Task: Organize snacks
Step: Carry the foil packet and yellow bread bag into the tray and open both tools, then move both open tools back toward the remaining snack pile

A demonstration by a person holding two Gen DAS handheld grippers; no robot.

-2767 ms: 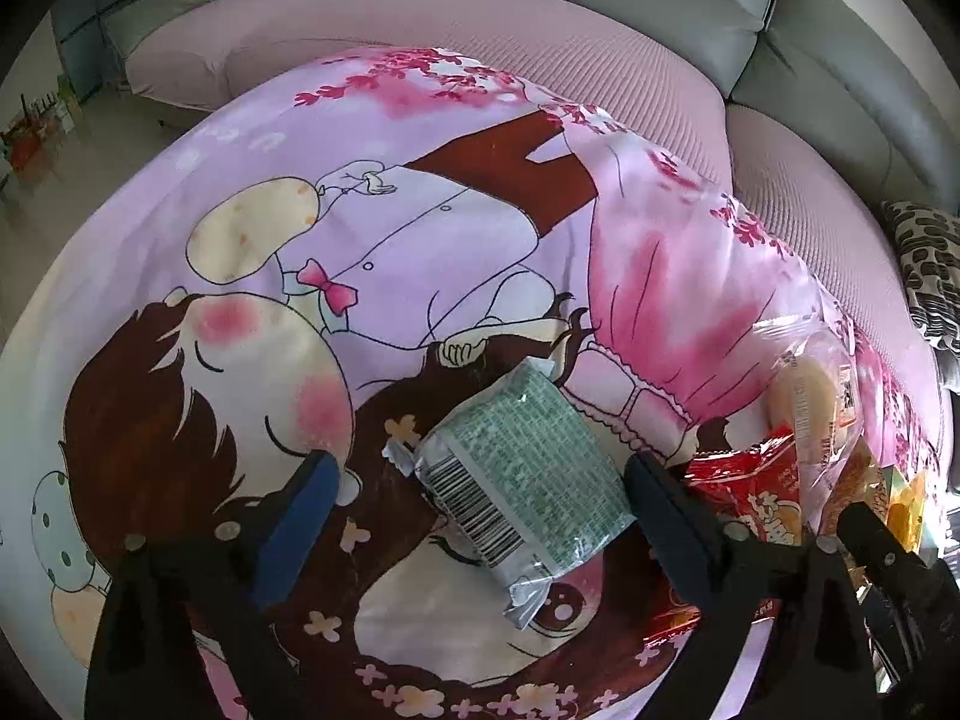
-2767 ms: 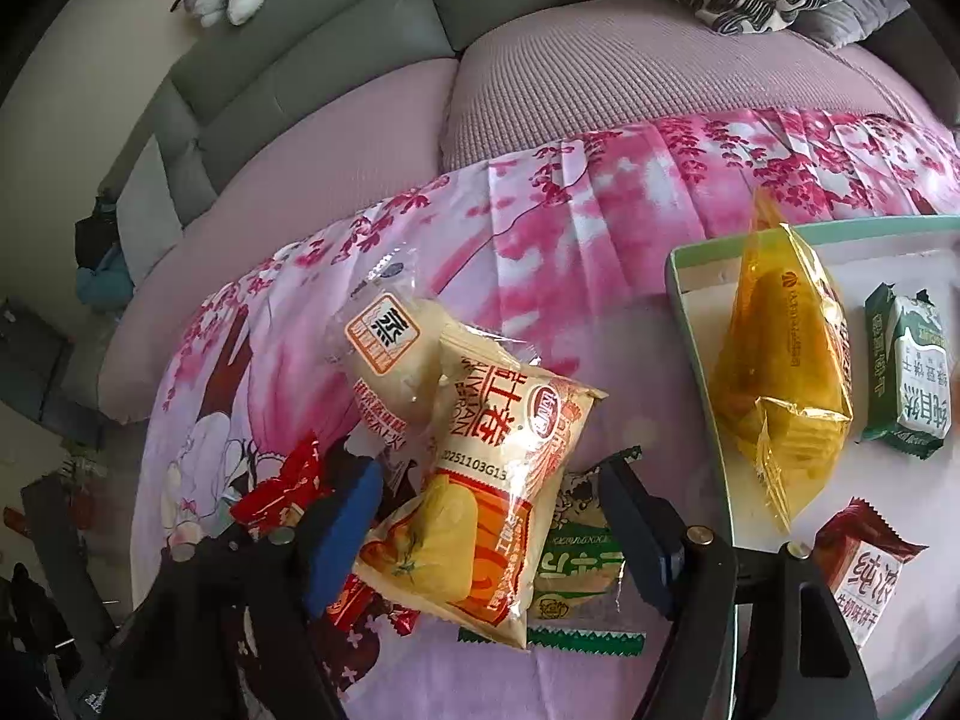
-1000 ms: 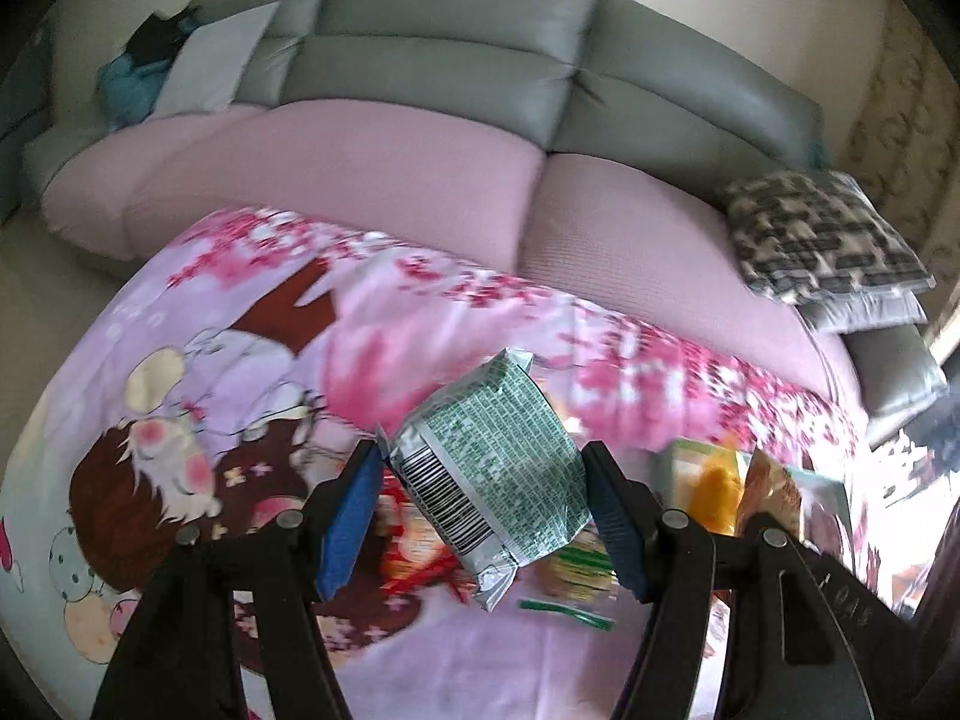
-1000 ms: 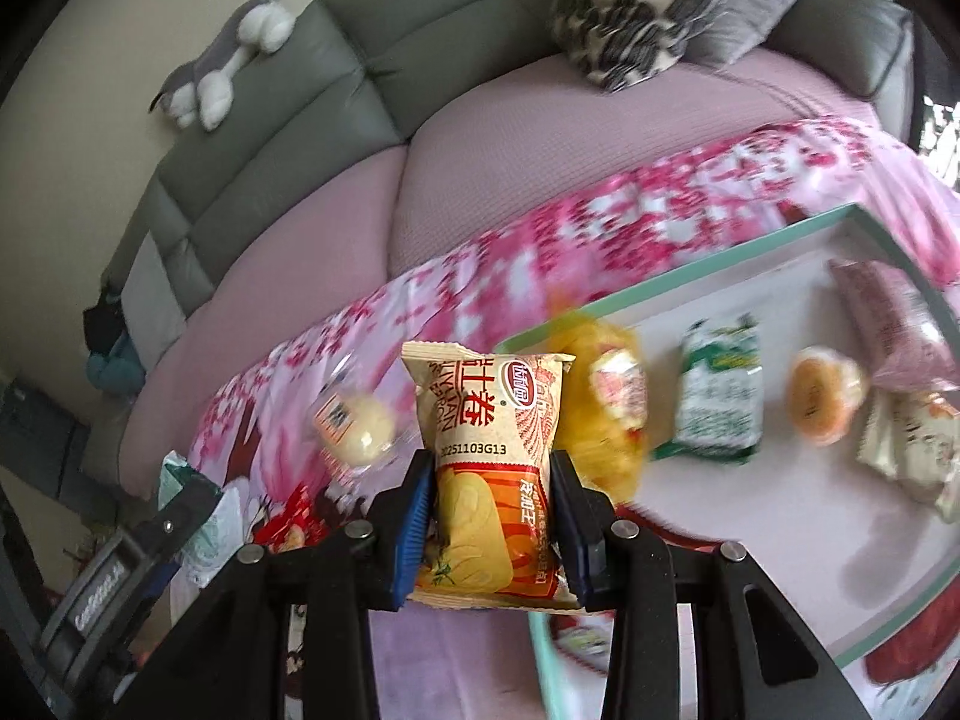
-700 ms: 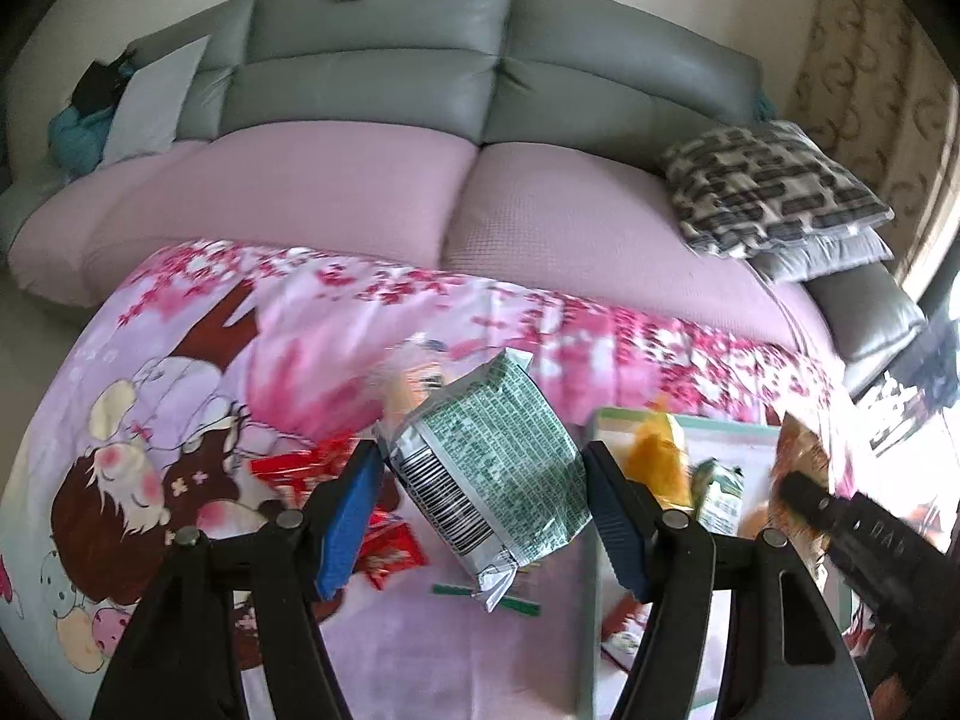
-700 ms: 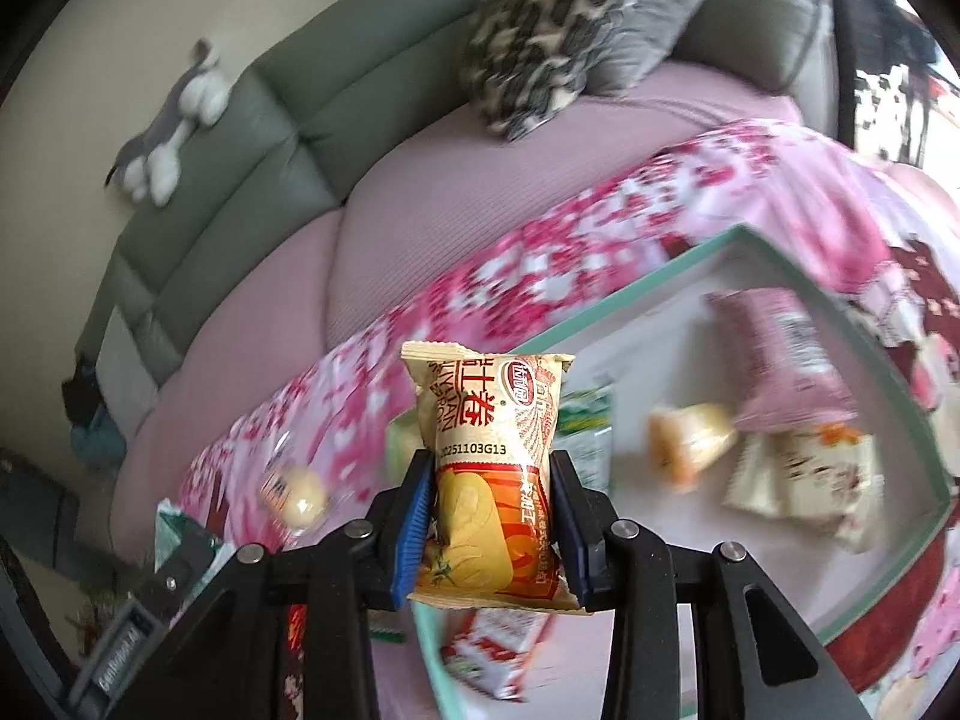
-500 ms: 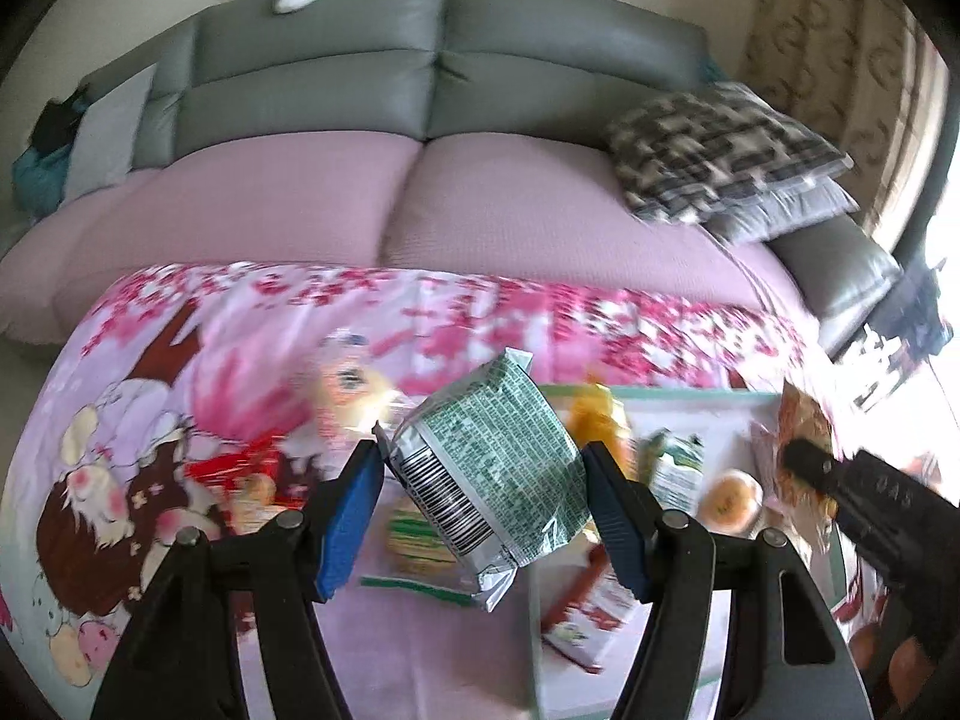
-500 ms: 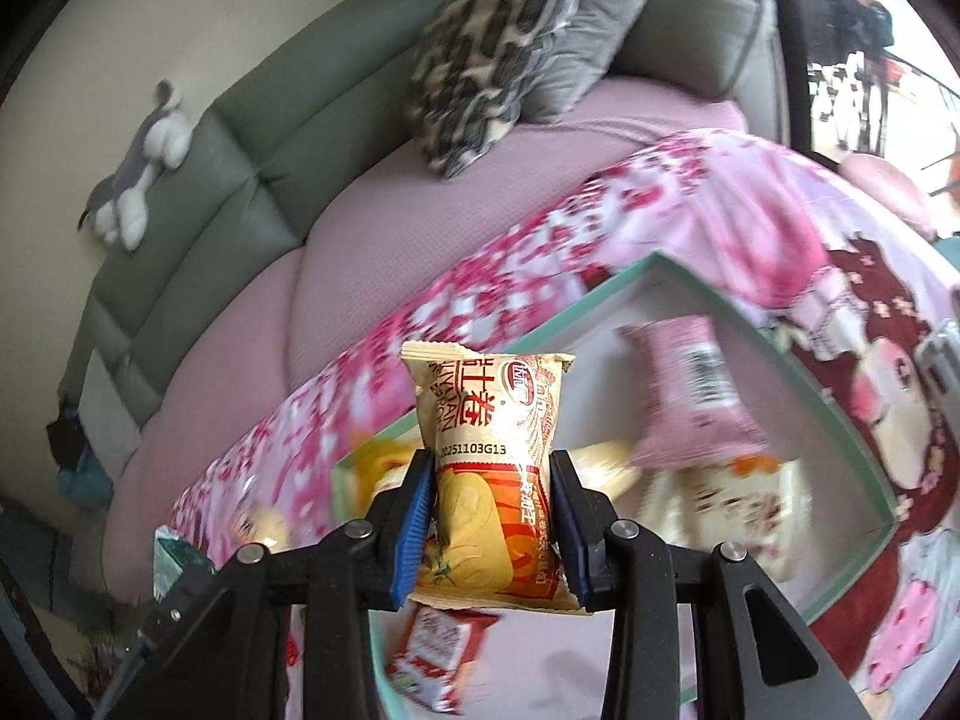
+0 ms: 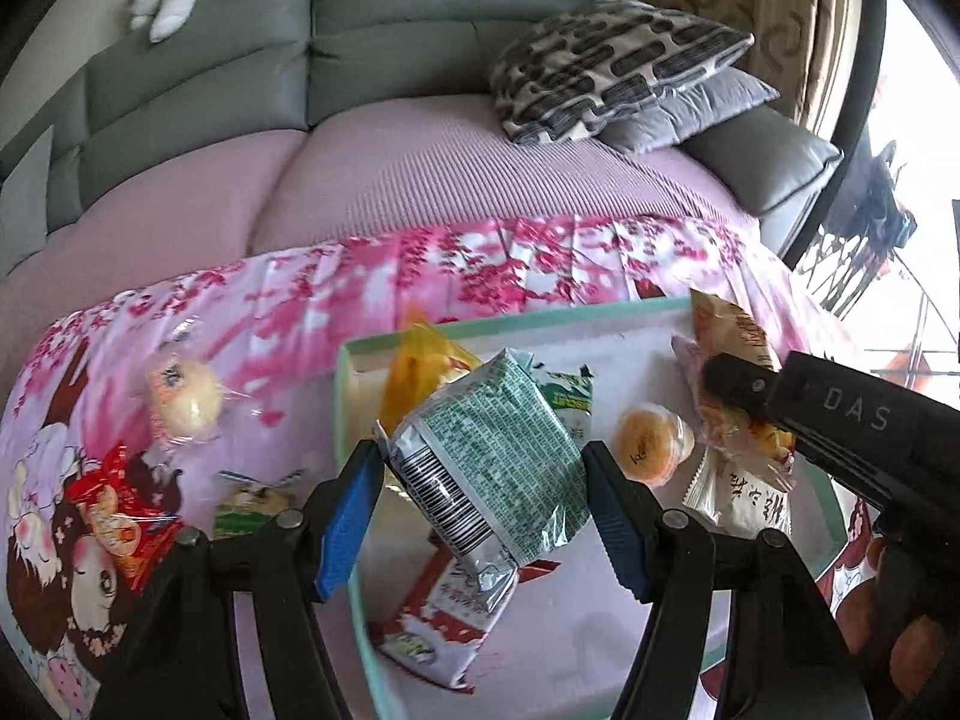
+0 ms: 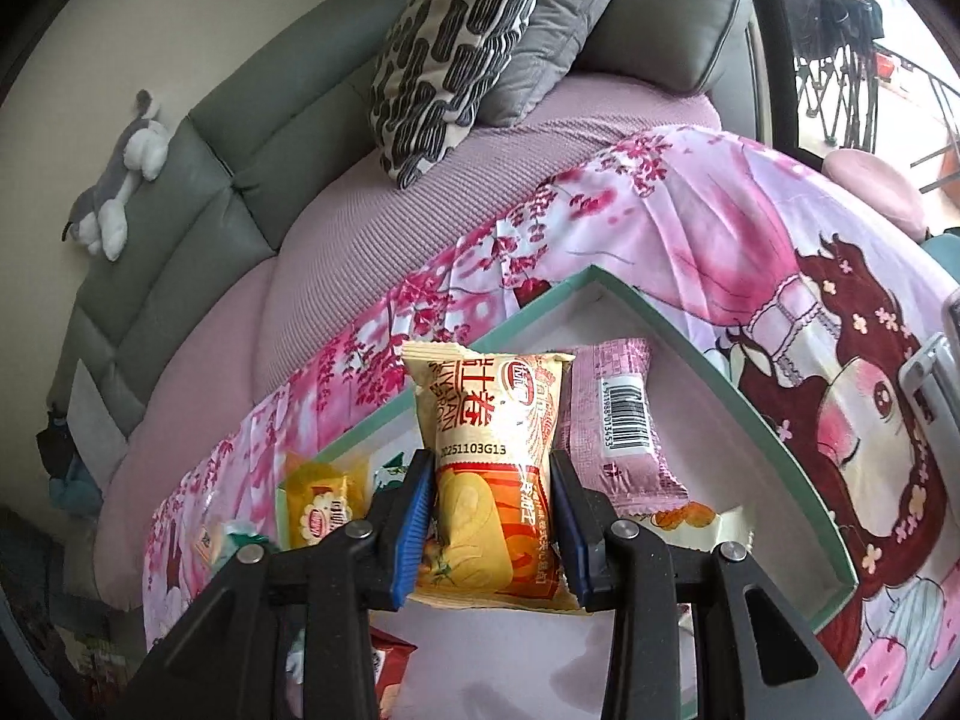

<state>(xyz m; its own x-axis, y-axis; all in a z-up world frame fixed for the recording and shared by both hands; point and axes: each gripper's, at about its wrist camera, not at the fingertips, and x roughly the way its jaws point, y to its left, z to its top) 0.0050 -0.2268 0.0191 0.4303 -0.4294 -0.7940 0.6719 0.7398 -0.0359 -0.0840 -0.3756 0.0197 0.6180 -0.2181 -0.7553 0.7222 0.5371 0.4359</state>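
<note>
The left gripper (image 9: 483,516) clamps a crinkly green foil snack packet (image 9: 489,468) between its blue-padded fingers (image 9: 348,516), barcode end toward the camera, hanging over the near left part of a shallow white tray with a mint-green rim (image 9: 345,420). The right gripper (image 10: 491,525) pinches a glossy yellow and red snack bag (image 10: 489,480) upright between its fingers, above the same tray.

In the left wrist view the tray's left edge runs from 11 to 7 o'clock and its far edge from 11 to 2 o'clock. Bare tray floor lies toward 5 o'clock. Inside lie a translucent orange bag (image 9: 420,372) at 11 o'clock, a round orange cake in clear wrap (image 9: 651,444) at 3 o'clock, a white packet (image 9: 744,498) beside it, and a red and white packet (image 9: 450,618) at 6 o'clock. The right wrist view also shows a matte pink packet with a barcode (image 10: 618,426) lying in the tray's far corner.

Outside the tray, on the smooth pink cartoon-print cloth (image 9: 270,300), lie a pale bun in clear wrap (image 9: 183,396) at 9 o'clock and a red wrapper (image 9: 117,510) at 8 o'clock. Beyond sits a ribbed pink and grey sofa (image 9: 360,180).
</note>
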